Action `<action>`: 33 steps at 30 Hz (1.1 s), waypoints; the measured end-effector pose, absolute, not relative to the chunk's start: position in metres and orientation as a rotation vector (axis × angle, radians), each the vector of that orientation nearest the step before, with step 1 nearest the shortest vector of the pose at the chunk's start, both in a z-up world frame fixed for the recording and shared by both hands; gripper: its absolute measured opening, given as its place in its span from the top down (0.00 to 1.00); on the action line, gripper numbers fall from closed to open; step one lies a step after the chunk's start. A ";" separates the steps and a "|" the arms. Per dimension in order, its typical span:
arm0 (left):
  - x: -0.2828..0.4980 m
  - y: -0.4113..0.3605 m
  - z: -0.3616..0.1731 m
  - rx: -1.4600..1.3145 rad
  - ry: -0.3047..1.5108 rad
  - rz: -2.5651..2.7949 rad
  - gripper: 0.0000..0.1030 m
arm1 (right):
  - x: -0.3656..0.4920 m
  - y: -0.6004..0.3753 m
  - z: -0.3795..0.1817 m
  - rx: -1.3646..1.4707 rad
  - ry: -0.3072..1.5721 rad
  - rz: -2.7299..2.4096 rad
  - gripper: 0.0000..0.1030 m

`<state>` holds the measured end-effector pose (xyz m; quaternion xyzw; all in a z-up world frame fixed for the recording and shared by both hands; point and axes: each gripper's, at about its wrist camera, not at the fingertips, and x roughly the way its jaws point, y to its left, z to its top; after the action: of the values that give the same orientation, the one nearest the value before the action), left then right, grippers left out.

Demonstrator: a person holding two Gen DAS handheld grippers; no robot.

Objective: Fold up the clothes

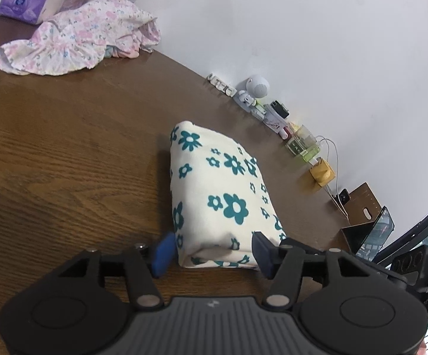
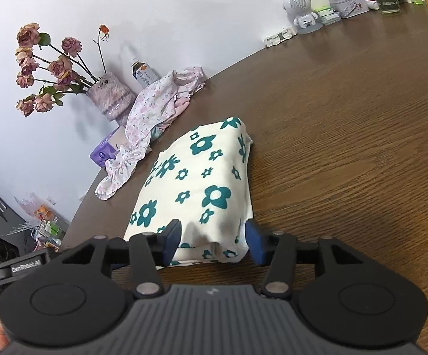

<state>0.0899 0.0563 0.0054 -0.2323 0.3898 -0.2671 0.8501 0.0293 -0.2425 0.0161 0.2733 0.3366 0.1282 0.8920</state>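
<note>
1. looking along both grippers, i see one cream cloth with teal flowers [image 1: 222, 189] lying on the desk [image 1: 66, 153] as a compact folded block, its near end between the fingers of each gripper.
2. left gripper [image 1: 211, 251]: jaws spread wide, one blue pad on each side of the block's near end. the pads seem to sit at the cloth's edges; i cannot tell if they press it.
3. right gripper [image 2: 214, 241]: also wide, straddling the near right corner of the same block; its left finger overlaps the cloth, contact uncertain.
4. judgement: the block lies folded already. this fits either a final squaring-up of the fold or a release after it; i cannot settle which.
5. technique note: whichever it is, keep both grippers level with the desk, move them together, and avoid dragging the top layer so the stacked edges stay aligned.
6. count, garments: one folded teal-flower cloth; one loose pink floral garment [image 1: 74, 38] heaped at the far end, well apart, with a bit of another fabric peeking beneath, unclear.
7. count, other: one purple tissue pack [image 1: 27, 4], one vase of dried roses [image 2: 107, 97], one bottle [image 2: 144, 75], one white robot figure [image 2: 299, 7].
</note>
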 end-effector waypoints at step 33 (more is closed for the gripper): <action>0.098 0.062 -0.006 -0.503 0.807 -0.586 0.73 | 0.030 -0.243 0.002 0.647 0.706 0.260 0.88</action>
<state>0.0981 0.0621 -0.0062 -0.2387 0.3828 -0.2778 0.8481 0.0297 -0.2432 0.0022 0.3102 0.3388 0.1248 0.8794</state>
